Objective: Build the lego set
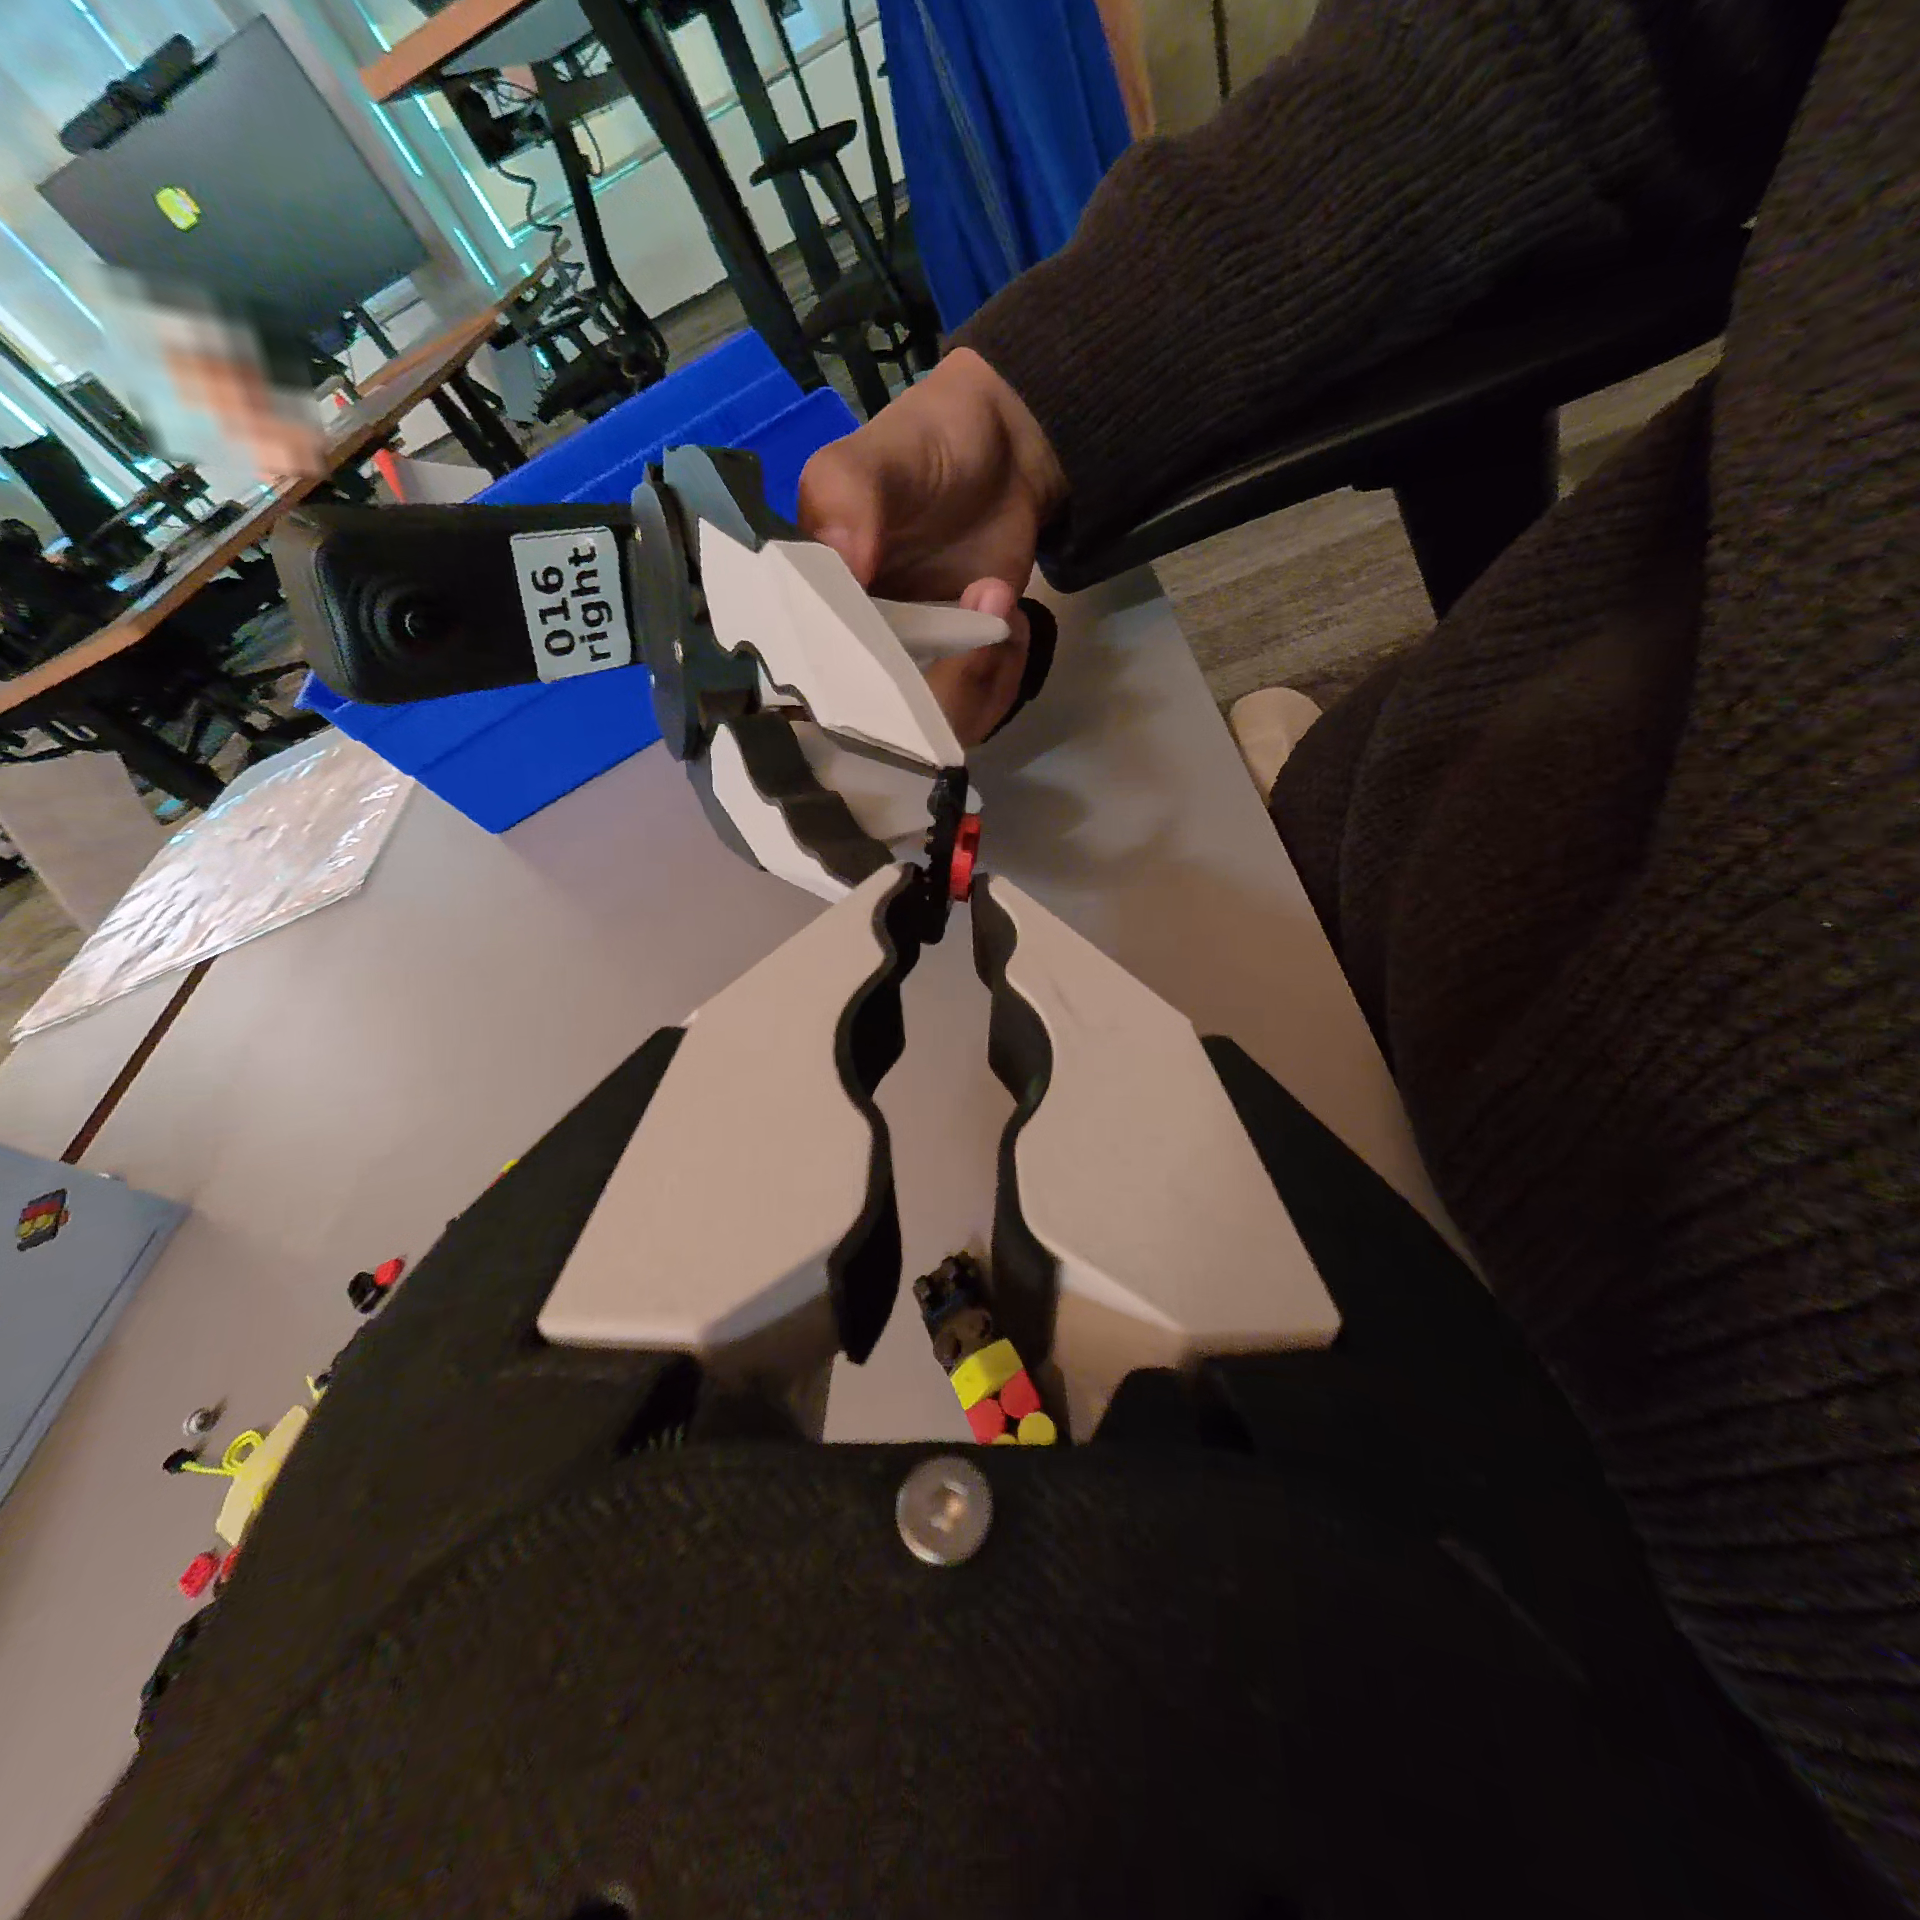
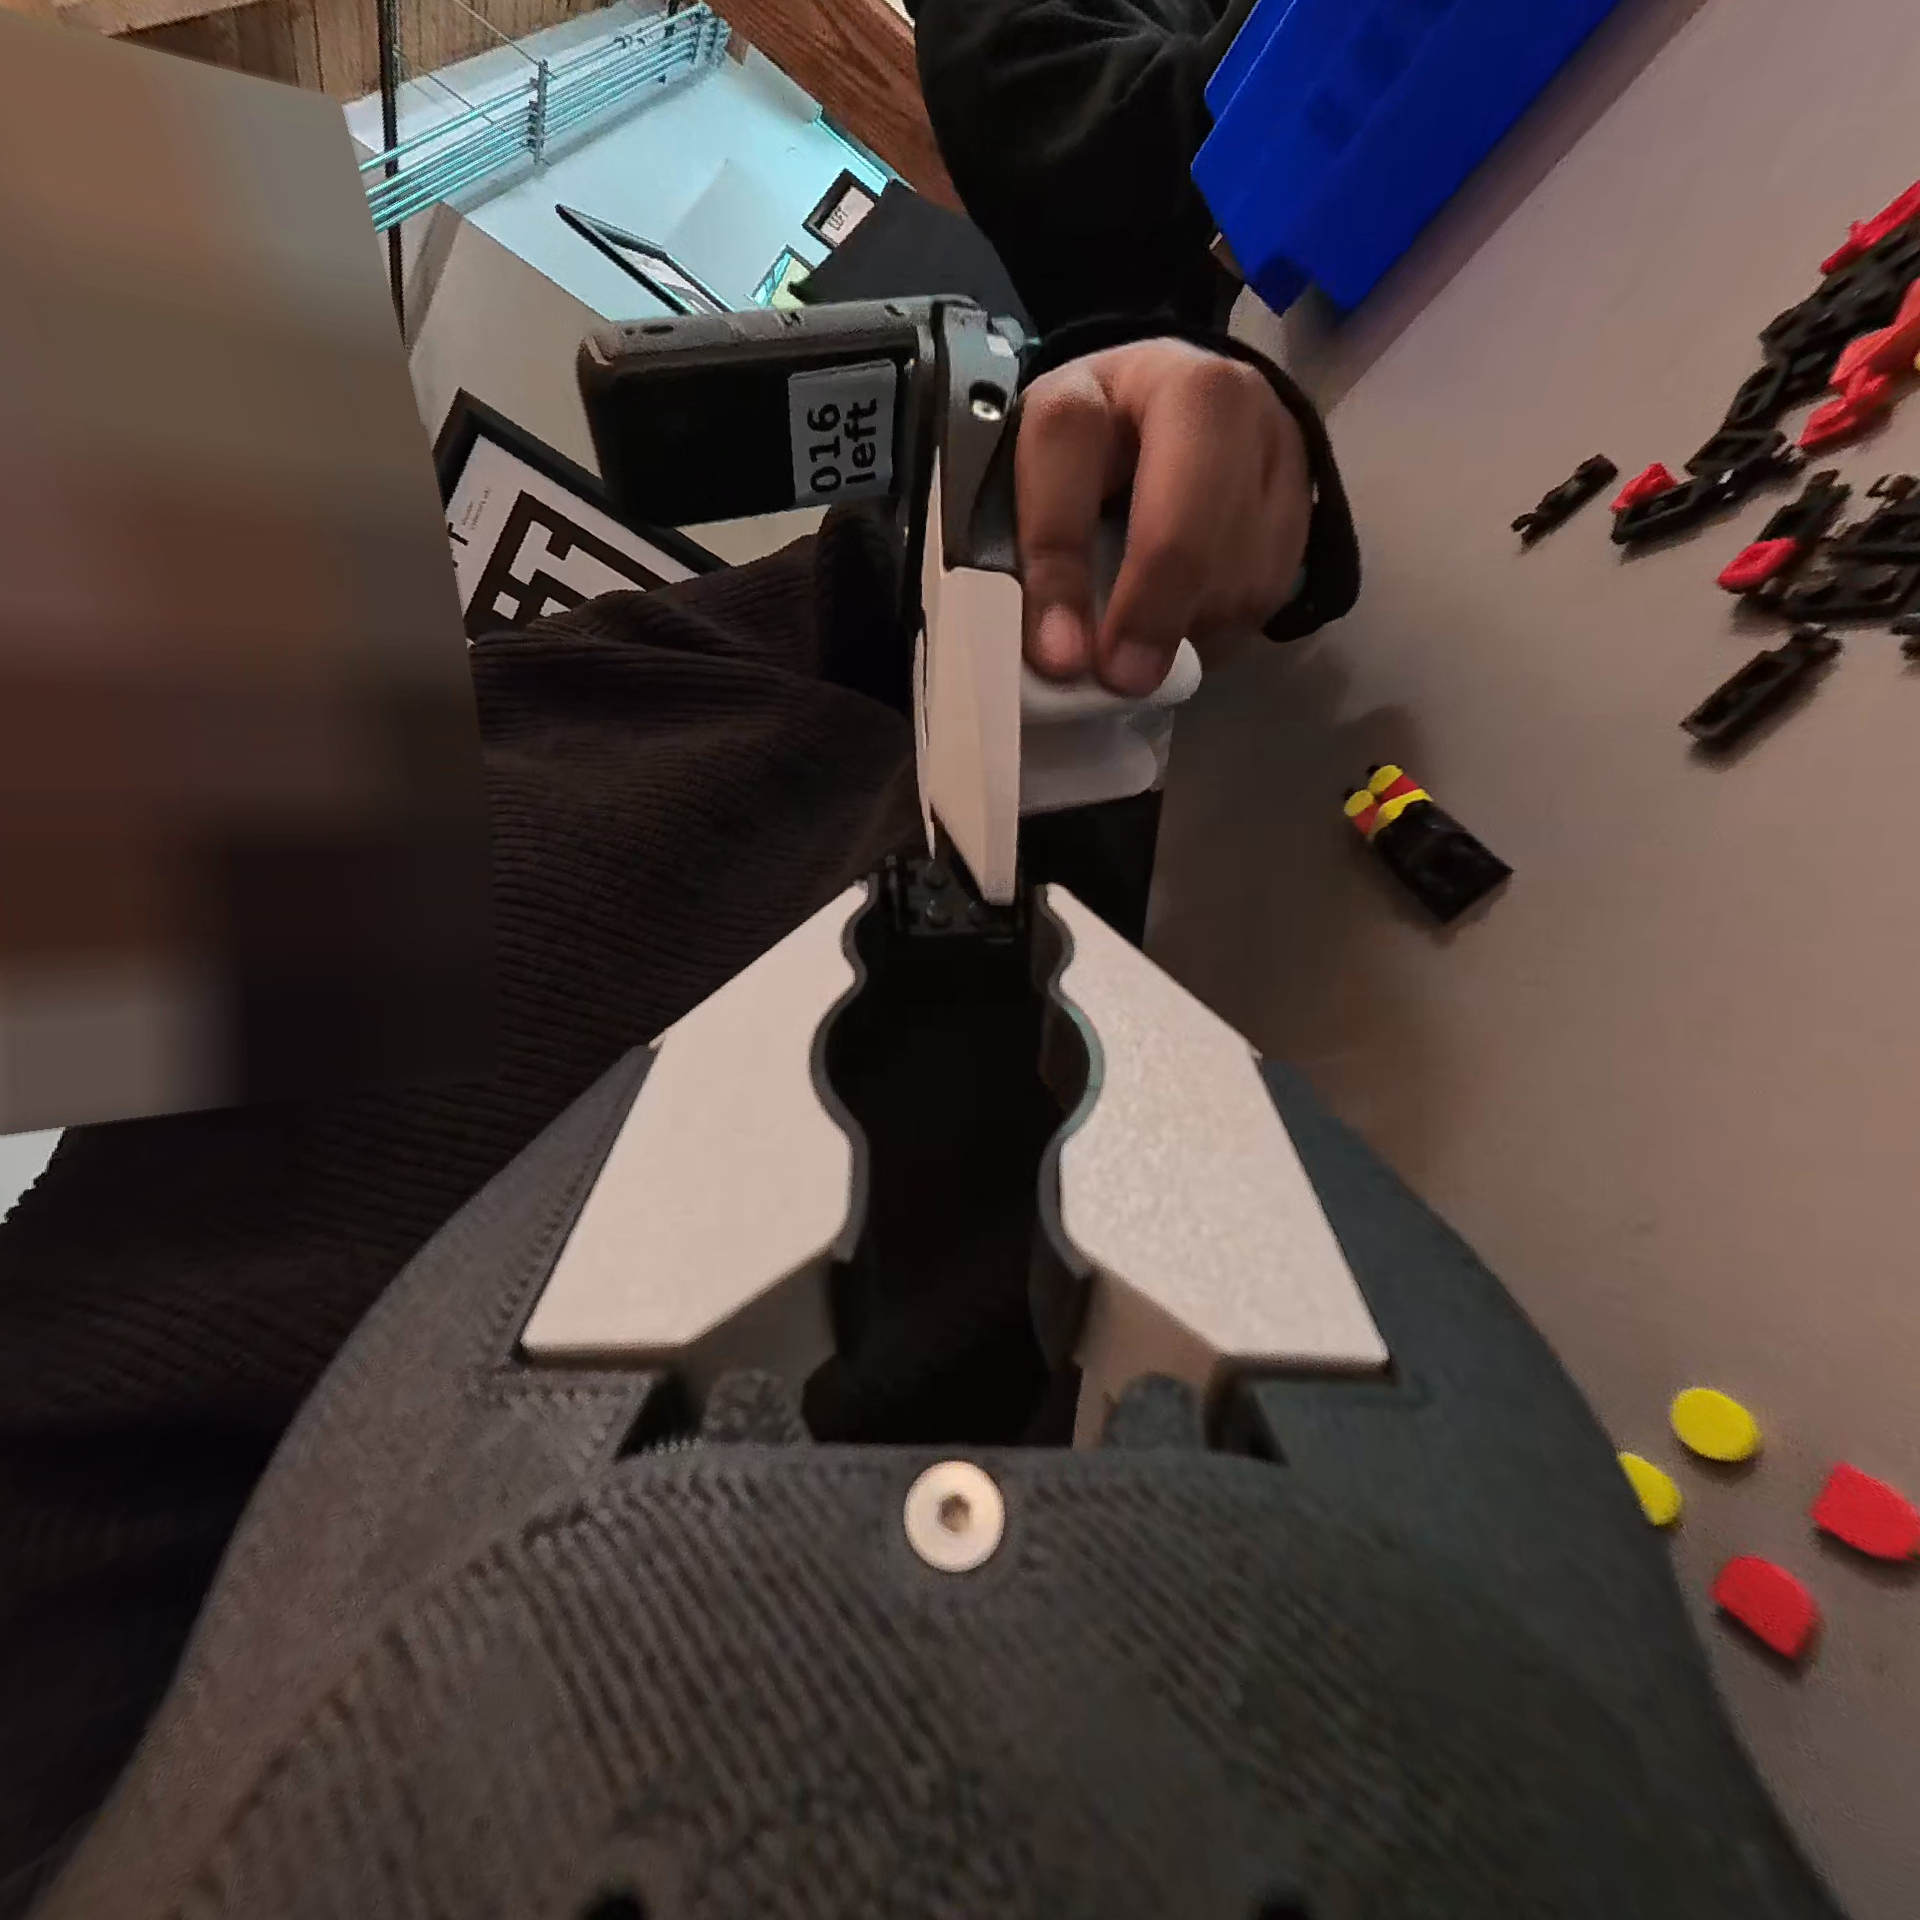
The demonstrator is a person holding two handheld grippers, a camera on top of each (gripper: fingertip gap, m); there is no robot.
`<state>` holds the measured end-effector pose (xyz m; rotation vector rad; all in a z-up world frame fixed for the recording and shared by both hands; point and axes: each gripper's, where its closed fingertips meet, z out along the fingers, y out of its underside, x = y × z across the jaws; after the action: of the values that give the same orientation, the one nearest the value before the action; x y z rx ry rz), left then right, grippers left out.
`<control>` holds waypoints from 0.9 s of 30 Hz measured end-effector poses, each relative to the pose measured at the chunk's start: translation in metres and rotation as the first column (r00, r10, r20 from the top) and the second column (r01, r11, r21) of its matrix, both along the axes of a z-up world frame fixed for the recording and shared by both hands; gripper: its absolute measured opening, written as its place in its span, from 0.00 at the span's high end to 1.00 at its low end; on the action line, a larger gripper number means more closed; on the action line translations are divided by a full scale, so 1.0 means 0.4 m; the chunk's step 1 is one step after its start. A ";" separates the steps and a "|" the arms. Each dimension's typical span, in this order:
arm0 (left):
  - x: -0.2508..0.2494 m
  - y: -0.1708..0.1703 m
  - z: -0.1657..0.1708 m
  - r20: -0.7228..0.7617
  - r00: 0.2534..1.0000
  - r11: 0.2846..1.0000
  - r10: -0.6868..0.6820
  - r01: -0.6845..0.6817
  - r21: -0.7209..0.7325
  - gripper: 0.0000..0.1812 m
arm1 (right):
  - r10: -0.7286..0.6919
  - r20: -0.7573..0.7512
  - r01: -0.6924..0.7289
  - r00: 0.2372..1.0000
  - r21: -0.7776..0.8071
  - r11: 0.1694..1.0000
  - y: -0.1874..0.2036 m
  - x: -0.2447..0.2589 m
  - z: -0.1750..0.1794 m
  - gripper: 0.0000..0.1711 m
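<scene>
A small black lego plate [image 1: 938, 862] with a red piece [image 1: 966, 840] on its side is held in the air above the grey table [image 1: 416, 1039]. Both grippers meet at it. My left gripper [image 1: 940, 899] is shut on it across its thickness. My right gripper [image 2: 956, 914] comes in crosswise and is shut on the plate's [image 2: 940, 912] edges. In the left wrist view the right gripper [image 1: 925, 826] reaches in from the upper left. In the right wrist view the left gripper [image 2: 982, 883] comes down from above.
A small black, yellow and red sub-assembly [image 2: 1423, 842] lies on the table, also in the left wrist view [image 1: 987, 1371]. A pile of black and red pieces [image 2: 1818, 468], yellow discs [image 2: 1714, 1423] and red pieces [image 2: 1766, 1605] lie nearby. A blue bin [image 1: 582, 717] and a plastic bag [image 1: 239, 873] sit farther back.
</scene>
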<state>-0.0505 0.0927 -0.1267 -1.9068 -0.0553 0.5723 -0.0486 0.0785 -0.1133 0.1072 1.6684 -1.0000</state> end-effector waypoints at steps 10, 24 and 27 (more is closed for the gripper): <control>-0.048 -0.037 0.075 0.169 0.984 0.966 0.050 -0.090 0.243 0.97 | -0.308 -0.250 0.253 0.918 -0.230 0.940 -0.017 -0.112 0.062 0.79; -0.051 -0.047 0.131 0.332 0.942 0.895 -0.052 -0.103 0.433 0.97 | -0.532 -0.607 0.174 0.590 -0.548 0.818 -0.041 -0.063 0.121 0.90; -0.048 -0.043 0.127 0.340 0.939 0.899 -0.061 -0.096 0.428 0.97 | -0.513 -0.585 0.166 0.628 -0.544 0.823 -0.036 -0.056 0.124 0.96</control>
<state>-0.0697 0.0757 -0.0757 -1.5396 -0.3992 0.2011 -0.0712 0.0642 -0.0636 -0.3240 2.1038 -1.8932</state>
